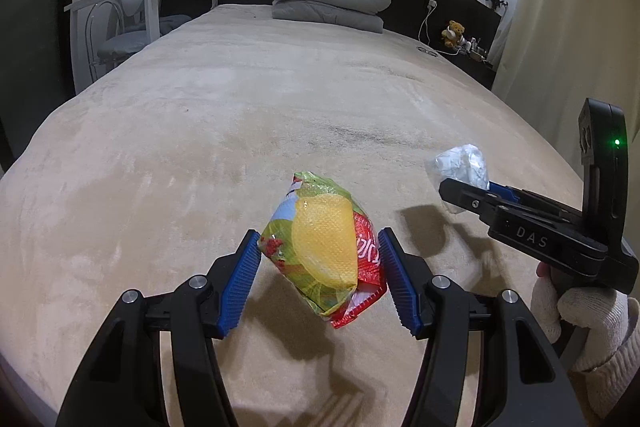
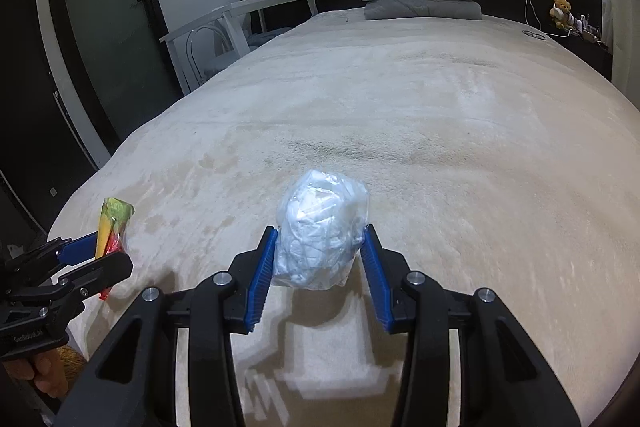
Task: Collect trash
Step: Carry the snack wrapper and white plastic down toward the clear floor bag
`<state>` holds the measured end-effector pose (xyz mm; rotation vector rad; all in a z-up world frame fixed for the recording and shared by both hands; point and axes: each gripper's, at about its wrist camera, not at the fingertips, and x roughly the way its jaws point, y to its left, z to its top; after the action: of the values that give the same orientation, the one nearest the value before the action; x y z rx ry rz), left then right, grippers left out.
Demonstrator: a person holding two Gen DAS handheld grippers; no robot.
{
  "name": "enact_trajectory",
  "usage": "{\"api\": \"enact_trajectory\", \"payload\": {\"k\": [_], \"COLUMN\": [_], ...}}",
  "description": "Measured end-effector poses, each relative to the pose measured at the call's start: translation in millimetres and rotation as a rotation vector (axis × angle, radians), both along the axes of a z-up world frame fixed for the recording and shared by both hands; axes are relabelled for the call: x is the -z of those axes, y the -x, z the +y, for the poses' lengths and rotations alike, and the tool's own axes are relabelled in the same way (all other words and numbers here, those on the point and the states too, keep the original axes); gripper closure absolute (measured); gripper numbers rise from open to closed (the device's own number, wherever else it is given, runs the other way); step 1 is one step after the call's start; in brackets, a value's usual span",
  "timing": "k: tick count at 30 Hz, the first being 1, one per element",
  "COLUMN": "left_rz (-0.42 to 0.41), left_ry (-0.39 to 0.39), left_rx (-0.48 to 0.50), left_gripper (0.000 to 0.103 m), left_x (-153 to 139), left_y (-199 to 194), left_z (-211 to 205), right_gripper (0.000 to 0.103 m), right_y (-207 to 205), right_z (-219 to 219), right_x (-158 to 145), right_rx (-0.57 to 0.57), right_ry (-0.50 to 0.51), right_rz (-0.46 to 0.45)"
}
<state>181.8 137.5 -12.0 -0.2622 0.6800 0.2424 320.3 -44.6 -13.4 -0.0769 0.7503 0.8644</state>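
Your left gripper (image 1: 320, 263) jaws clamp the snack bag (image 1: 326, 247) above the bed (image 1: 240, 107). Your right gripper (image 2: 320, 259), to its right, pinches the white wad (image 2: 320, 227).

Glossy plastic wrapper (image 1: 326, 247), plush bedcover (image 1: 240, 115)

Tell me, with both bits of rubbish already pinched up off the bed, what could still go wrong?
1. The left tongs pinch the colourful snack wrapper only by its sides; the slick, crumpled foil might slide out.
2. The right tongs squeeze a soft clear bag of white paper, which could sag or slip free.
3. Either piece, if dropped, would land back on the beige bedcover.
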Motion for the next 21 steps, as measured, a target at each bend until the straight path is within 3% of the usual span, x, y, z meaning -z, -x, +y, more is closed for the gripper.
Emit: {"api": "enact_trajectory", "payload": {"k": [11, 21], "left_rz": [-0.038, -0.072], "left_ry": [-0.093, -0.097], "left_rx": [0.051, 0.094], "left_gripper": [0.044, 0.044], "left_x": [-6, -7], "left_y": [32, 82], "left_z": [-38, -82], "right_gripper": [0.060, 0.060], "right_y": [65, 128], "right_z": [-75, -138], "right_x": [-23, -35], "right_rx": [0.048, 0.062], "right_ry": [-0.036, -0.065], "right_rz": [-0.032, -0.062]}}
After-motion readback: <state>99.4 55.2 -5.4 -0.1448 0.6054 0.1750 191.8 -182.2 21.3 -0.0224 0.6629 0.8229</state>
